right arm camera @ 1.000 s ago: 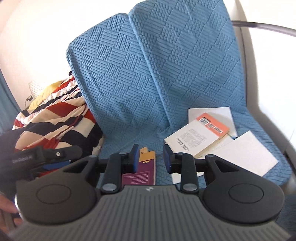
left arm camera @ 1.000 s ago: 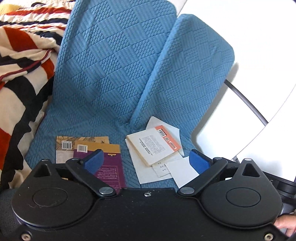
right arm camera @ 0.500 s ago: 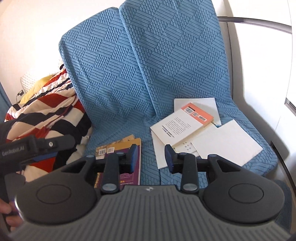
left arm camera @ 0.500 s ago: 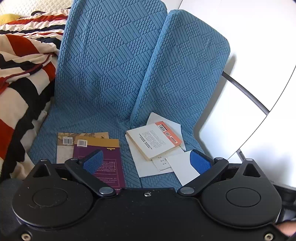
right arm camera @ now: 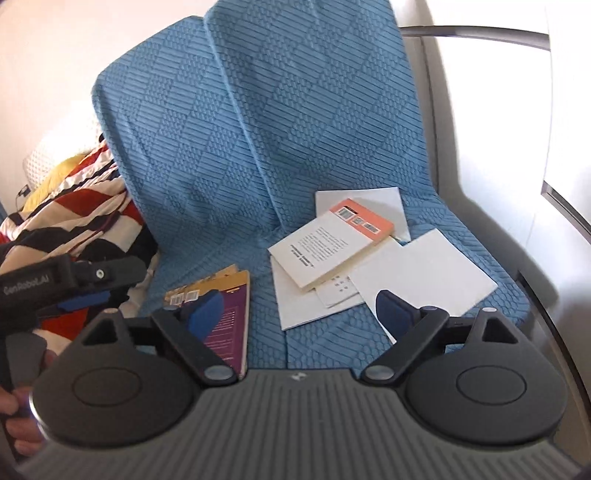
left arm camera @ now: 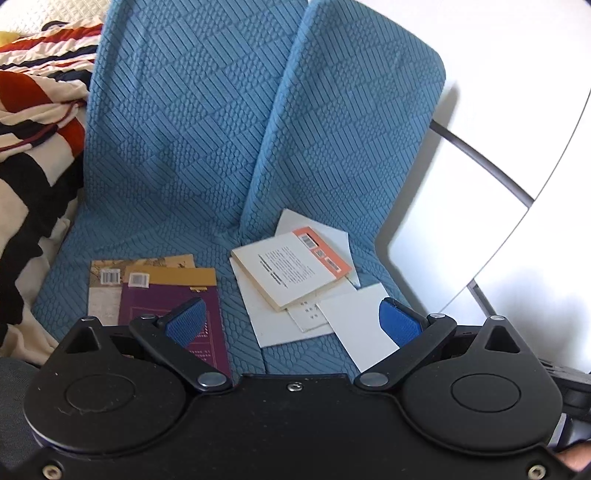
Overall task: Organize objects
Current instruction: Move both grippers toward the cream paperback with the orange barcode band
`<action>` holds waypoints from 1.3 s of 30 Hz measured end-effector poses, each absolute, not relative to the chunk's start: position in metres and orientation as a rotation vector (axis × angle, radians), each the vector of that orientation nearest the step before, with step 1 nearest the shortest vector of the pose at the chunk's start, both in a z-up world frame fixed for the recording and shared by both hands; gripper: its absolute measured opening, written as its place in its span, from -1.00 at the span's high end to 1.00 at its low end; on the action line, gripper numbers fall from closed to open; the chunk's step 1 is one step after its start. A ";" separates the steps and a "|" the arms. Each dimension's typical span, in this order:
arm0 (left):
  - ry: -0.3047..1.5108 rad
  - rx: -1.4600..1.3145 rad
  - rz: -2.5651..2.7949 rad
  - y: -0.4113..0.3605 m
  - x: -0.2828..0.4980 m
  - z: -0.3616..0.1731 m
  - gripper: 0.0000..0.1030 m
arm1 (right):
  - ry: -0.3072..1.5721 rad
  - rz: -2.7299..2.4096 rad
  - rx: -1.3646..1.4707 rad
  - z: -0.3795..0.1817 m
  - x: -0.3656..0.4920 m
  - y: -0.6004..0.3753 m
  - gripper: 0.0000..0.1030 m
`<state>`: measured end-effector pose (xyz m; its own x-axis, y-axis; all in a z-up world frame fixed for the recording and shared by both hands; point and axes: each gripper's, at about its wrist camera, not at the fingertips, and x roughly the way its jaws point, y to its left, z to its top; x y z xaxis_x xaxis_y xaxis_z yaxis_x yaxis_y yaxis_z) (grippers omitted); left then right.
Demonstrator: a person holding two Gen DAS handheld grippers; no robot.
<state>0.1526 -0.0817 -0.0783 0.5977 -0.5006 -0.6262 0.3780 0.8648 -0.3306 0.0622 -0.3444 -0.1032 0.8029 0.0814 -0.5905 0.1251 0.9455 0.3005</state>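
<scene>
Books and papers lie on a blue quilted seat (left arm camera: pixel 177 229) (right arm camera: pixel 258 240). A purple and gold book (left arm camera: pixel 166 295) (right arm camera: pixel 231 310) rests on a tan book (left arm camera: pixel 107 280) at the left. To the right, a white book with an orange band (left arm camera: pixel 291 267) (right arm camera: pixel 332 247) lies on loose white sheets (left arm camera: pixel 354 325) (right arm camera: pixel 424 277). My left gripper (left arm camera: pixel 291 321) hangs open above the seat's front, nothing between its blue pads. My right gripper (right arm camera: pixel 299 310) is opening its jaws wide, empty, above the same spot. The left gripper's body (right arm camera: pixel 55 280) shows at the right wrist view's left edge.
A striped red, black and cream blanket (left arm camera: pixel 29 147) (right arm camera: pixel 74 218) is heaped left of the seat. Two blue back cushions (left arm camera: pixel 332 129) stand behind the books. A white wall with a dark metal rail (left arm camera: pixel 480 158) (right arm camera: pixel 472 33) runs along the right.
The right gripper's jaws have gone from nearly shut to wide apart. Both grippers have moved closer and lower toward the books on the seat.
</scene>
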 end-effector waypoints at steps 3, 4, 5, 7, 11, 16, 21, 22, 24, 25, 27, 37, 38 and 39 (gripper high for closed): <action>0.791 -0.160 -0.519 -0.089 0.151 -0.084 -0.95 | 0.639 -0.045 0.345 -0.107 0.061 -0.352 -0.77; 0.794 -0.157 -0.521 -0.092 0.151 -0.085 -0.95 | 0.639 -0.052 0.349 -0.108 0.061 -0.354 -0.77; 0.798 -0.155 -0.524 -0.094 0.150 -0.087 -0.95 | 0.638 -0.057 0.354 -0.110 0.060 -0.356 -0.77; 0.808 -0.152 -0.527 -0.098 0.151 -0.090 -0.95 | 0.637 -0.064 0.361 -0.113 0.060 -0.360 -0.77; 0.812 -0.142 -0.530 -0.106 0.153 -0.096 -0.95 | 0.632 -0.076 0.362 -0.121 0.062 -0.365 -0.77; 0.815 -0.122 -0.527 -0.118 0.161 -0.107 -0.95 | 0.628 -0.091 0.369 -0.133 0.072 -0.371 -0.77; 0.806 -0.117 -0.524 -0.125 0.175 -0.113 -0.95 | 0.626 -0.102 0.361 -0.140 0.086 -0.373 -0.77; 0.806 -0.114 -0.523 -0.126 0.179 -0.116 -0.94 | 0.623 -0.101 0.352 -0.140 0.089 -0.373 -0.77; 0.803 -0.096 -0.522 -0.129 0.187 -0.121 -0.94 | 0.617 -0.107 0.329 -0.140 0.095 -0.372 -0.77; 0.801 -0.097 -0.530 -0.130 0.191 -0.123 -0.94 | 0.613 -0.112 0.320 -0.140 0.098 -0.372 -0.77; 0.820 -0.112 -0.523 -0.130 0.201 -0.128 -0.93 | 0.610 -0.122 0.311 -0.140 0.104 -0.373 -0.77; 0.880 -0.165 -0.560 -0.141 0.251 -0.159 -0.87 | 0.602 -0.138 0.383 -0.150 0.134 -0.393 -0.77; 0.903 -0.182 -0.569 -0.142 0.258 -0.163 -0.84 | 0.603 -0.137 0.393 -0.152 0.138 -0.395 -0.77; 0.926 -0.194 -0.569 -0.143 0.264 -0.167 -0.77 | 0.604 -0.141 0.393 -0.155 0.143 -0.397 -0.77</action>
